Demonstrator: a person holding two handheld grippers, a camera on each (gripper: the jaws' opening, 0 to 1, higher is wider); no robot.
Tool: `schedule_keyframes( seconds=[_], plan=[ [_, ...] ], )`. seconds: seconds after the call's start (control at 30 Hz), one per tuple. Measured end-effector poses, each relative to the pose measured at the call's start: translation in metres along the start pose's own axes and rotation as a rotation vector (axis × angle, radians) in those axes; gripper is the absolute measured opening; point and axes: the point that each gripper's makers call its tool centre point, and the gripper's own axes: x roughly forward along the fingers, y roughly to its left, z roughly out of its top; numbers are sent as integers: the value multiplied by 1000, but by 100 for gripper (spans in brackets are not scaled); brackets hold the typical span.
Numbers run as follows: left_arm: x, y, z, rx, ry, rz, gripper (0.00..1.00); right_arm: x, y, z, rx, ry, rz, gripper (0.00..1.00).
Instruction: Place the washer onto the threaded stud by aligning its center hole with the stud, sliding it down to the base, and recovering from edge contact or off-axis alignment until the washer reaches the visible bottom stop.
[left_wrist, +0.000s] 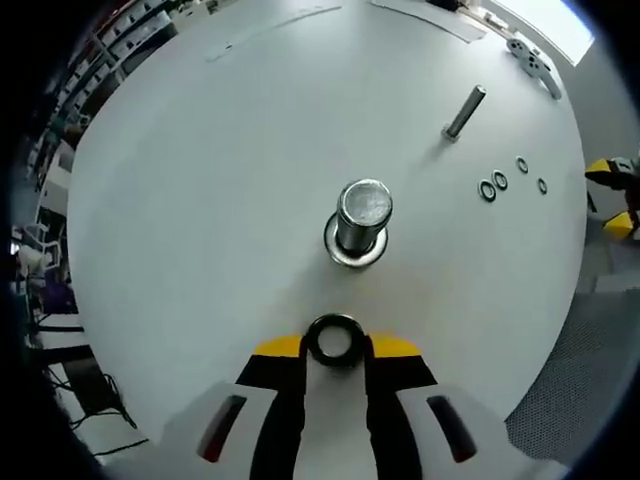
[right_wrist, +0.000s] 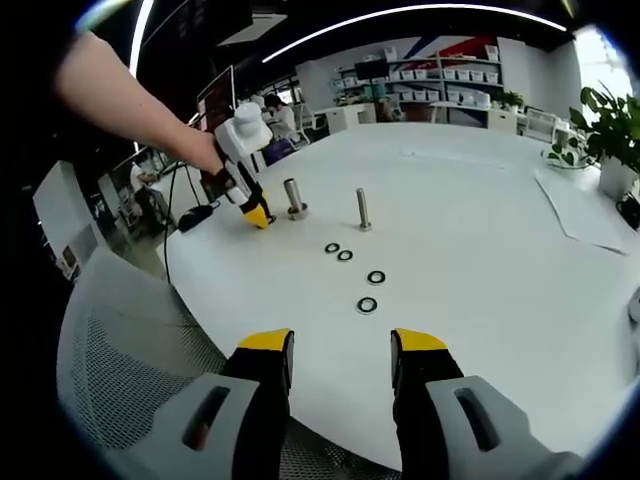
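Left gripper (left_wrist: 337, 345): fingers clamped on a dark washer (left_wrist: 335, 338), held just short of the thick stud (left_wrist: 362, 218).
Thick stud: stands upright on the white table (left_wrist: 200, 180), one washer already at its base, near the table's edge.
Thin stud (left_wrist: 465, 112): stands further in, well apart from the thick one.
Loose washers (right_wrist: 356, 276): four, flat on the table, near the edge beside the thin stud.
Right gripper (right_wrist: 340, 360): fingers apart, nothing between them, over the table's edge and a mesh chair (right_wrist: 130, 340).
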Motion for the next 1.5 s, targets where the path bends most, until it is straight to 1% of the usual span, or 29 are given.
schedule_keyframes(
  seconds=[0.2, 0.33, 0.43, 0.5, 0.63, 0.73, 0.93, 1.1, 1.23, 1.27, 1.3, 1.4, 1.5],
  plan=[
    [0, 0, 1, 3, 9, 5, 19, 0, 0, -1, 2, 3, -1, 41],
    [-1, 0, 1, -21, -2, 3, 18, 0, -1, 0, 6, 0, -5, 41],
    [0, -1, 0, -13, -19, 2, 18, 0, -2, -1, 8, 1, -5, 41],
    [-1, 0, 0, -22, -27, -2, 18, 0, -1, -1, 5, 3, -4, 41],
    [-3, -1, 0, -24, -19, -7, 18, 0, -1, -1, 4, 4, -3, 41],
    [-12, 0, 9, -23, -57, -7, 18, 0, 0, -1, 5, 3, 0, 41],
    [-25, 1, 15, 11, -76, -8, 18, 1, 2, -1, -1, 8, 11, 41],
    [-39, 4, 27, 19, -107, -14, 18, 1, 2, -2, -1, 9, 14, 41],
    [-54, 4, 40, 37, -130, -22, 18, 1, 4, -2, -2, 12, 21, 41],
    [-58, 1, 46, 35, -156, -35, 18, 1, 4, -2, -3, 12, 21, 41],
    [-61, -1, 49, 30, -168, -39, 18, 1, 4, -2, -3, 12, 20, 41],
    [-65, -4, 52, 67, -174, -28, 18, 1, 3, -2, -1, 11, 19, 41],
    [-67, -4, 56, 70, -179, -34, 18, 1, 4, -2, 0, 10, 20, 41]
  ],
)
